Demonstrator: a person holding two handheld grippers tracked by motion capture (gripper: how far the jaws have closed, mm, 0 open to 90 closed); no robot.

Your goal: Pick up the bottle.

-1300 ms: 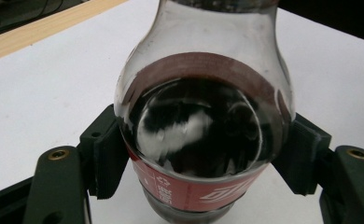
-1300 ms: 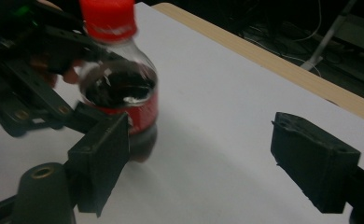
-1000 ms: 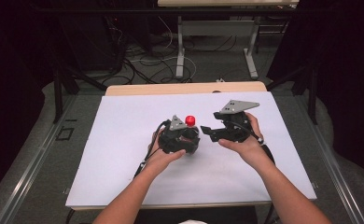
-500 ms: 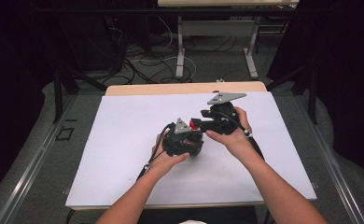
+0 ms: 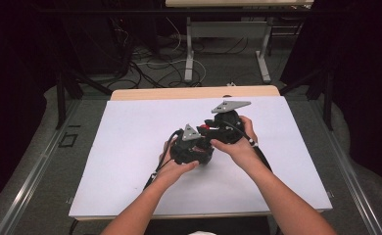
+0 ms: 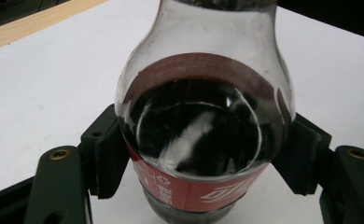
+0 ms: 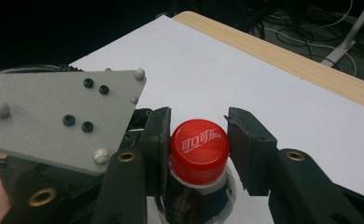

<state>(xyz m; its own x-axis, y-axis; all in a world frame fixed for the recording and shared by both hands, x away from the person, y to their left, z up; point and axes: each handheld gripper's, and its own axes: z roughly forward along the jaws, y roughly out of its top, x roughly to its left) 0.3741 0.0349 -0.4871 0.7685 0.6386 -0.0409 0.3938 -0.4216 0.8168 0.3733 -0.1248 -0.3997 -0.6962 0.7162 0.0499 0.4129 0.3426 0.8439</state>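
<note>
Centrally, a white table with a wooden far edge fills the scene, and both grippers meet just right of its middle. Behind it lie a grey floor and loose cables.

A person's 2 forearms come in from the near edge. Left gripper – its 2 jaws are clamped on the body of a bottle, 1 pad pressed against each side at the red label, as the left gripper view shows. That bottle is clear plastic holding dark liquid, and it stands upright on the table.

Right gripper reaches in from the right, touching the left one from above. Its jaws have just been closing around the red cap – the left pad touches the cap, the right pad sits just beside it with a thin gap showing in the right gripper view.
</note>
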